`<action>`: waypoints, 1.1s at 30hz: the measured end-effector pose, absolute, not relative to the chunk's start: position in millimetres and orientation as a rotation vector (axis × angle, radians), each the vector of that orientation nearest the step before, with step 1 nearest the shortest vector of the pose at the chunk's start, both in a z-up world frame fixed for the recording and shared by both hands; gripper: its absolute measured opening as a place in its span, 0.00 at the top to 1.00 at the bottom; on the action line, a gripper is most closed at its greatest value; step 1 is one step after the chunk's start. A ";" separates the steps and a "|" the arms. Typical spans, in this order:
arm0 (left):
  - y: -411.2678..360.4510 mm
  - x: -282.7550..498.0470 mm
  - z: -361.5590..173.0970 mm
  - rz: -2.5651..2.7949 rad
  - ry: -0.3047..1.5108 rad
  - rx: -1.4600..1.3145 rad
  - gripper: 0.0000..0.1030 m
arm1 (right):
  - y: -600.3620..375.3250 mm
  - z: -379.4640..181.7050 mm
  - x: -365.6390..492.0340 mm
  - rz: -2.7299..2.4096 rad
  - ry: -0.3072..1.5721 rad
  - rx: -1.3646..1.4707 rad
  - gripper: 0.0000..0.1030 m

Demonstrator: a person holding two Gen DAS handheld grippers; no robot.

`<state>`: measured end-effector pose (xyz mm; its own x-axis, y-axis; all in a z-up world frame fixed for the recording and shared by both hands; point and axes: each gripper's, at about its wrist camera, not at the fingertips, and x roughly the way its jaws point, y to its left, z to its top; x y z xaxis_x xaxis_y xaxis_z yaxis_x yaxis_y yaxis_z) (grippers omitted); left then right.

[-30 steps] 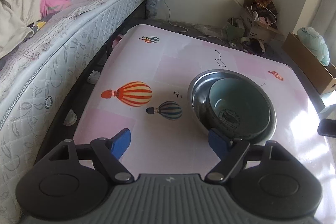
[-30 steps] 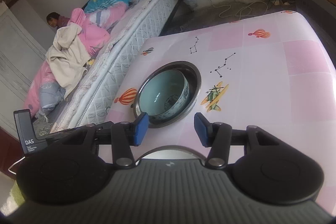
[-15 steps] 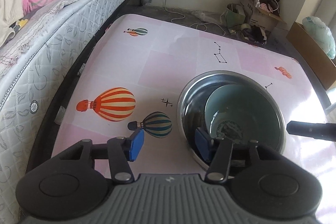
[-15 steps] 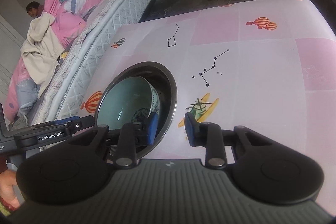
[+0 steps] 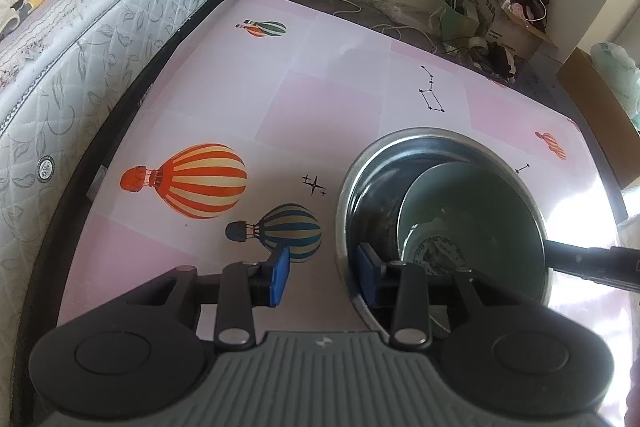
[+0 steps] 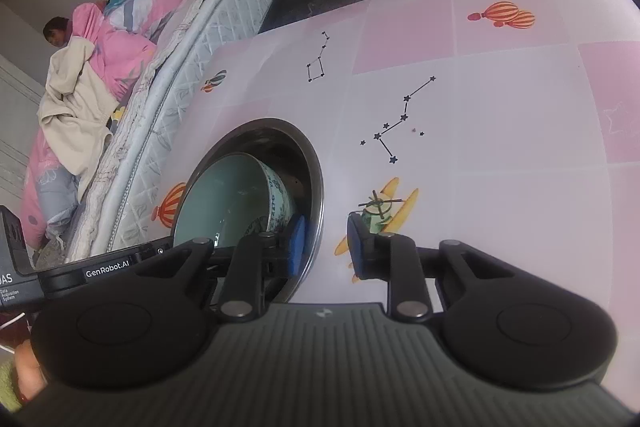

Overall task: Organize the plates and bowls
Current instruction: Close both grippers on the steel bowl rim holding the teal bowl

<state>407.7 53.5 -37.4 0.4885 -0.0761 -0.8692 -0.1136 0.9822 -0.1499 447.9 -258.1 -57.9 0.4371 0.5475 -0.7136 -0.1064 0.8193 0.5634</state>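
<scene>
A steel bowl (image 5: 372, 171) stands on the pink patterned table (image 5: 320, 99) with a pale green ceramic bowl (image 5: 480, 203) tilted inside it. My left gripper (image 5: 324, 275) is open and straddles the steel bowl's near-left rim, one finger inside, one outside. In the right wrist view, my right gripper (image 6: 326, 245) is open and straddles the steel bowl's (image 6: 316, 183) right rim, its left pad next to the green bowl (image 6: 224, 195).
A bed (image 5: 100, 7) with bedding runs along the table's left side. Cardboard boxes and clutter (image 5: 508, 15) sit on the floor beyond the far edge. A person (image 6: 60, 35) sits at the bed's far end. The left gripper's body (image 6: 100, 267) reaches in from the left.
Both grippers have moved forward and down onto the steel bowl's rim, one on each side. The bowls have stayed in place.
</scene>
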 end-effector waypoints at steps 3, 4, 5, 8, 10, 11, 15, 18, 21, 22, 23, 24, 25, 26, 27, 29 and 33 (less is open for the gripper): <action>53.9 411.8 -42.0 0.022 1.075 -0.219 0.65 | -253.9 -59.3 451.8 0.428 1.058 0.465 0.79; 54.3 412.4 -43.5 0.027 1.077 -0.223 0.65 | -252.6 -59.5 453.3 0.428 1.061 0.460 0.79; 54.4 413.0 -44.5 0.030 1.077 -0.225 0.65 | -251.3 -59.7 454.4 0.428 1.063 0.455 0.79; 55.6 414.2 -47.0 0.033 1.076 -0.239 0.67 | -247.9 -60.5 457.2 0.430 1.066 0.444 0.82; 56.0 414.7 -47.8 0.030 1.074 -0.251 0.69 | -245.7 -61.2 458.4 0.430 1.064 0.440 0.84; 55.9 414.9 -48.0 0.028 1.072 -0.256 0.72 | -244.8 -61.6 458.9 0.432 1.063 0.440 0.86; 54.7 415.3 -48.8 0.029 1.062 -0.275 0.79 | -239.6 -63.4 461.2 0.435 1.056 0.437 0.92; 53.3 415.5 -49.1 0.019 1.054 -0.290 0.88 | -236.4 -66.9 462.4 0.428 1.052 0.440 0.92; 50.4 415.3 -48.6 0.031 1.050 -0.280 0.88 | -235.4 -69.1 461.8 0.423 1.043 0.447 0.92; 50.4 415.1 -48.4 0.033 1.050 -0.284 0.88 | -235.0 -68.9 461.2 0.424 1.041 0.444 0.92; 50.8 415.1 -48.2 0.035 1.049 -0.289 0.88 | -234.7 -68.7 460.8 0.426 1.039 0.438 0.92; 51.0 414.5 -47.8 0.036 1.048 -0.293 0.88 | -235.0 -68.7 460.5 0.429 1.040 0.436 0.92; 51.0 414.2 -47.2 0.039 1.046 -0.294 0.88 | -235.4 -68.7 460.2 0.430 1.040 0.438 0.92; 50.5 413.8 -46.5 0.042 1.044 -0.294 0.88 | -235.6 -68.5 459.7 0.430 1.040 0.439 0.92; 50.0 413.1 -46.0 0.045 1.043 -0.290 0.88 | -235.2 -68.0 458.9 0.430 1.039 0.436 0.92; 48.8 412.7 -45.7 0.051 1.046 -0.286 0.88 | -235.0 -67.4 457.0 0.429 1.036 0.428 0.92; 51.2 410.9 -46.4 0.051 1.053 -0.306 0.88 | -235.1 -65.0 454.3 0.430 1.034 0.425 0.92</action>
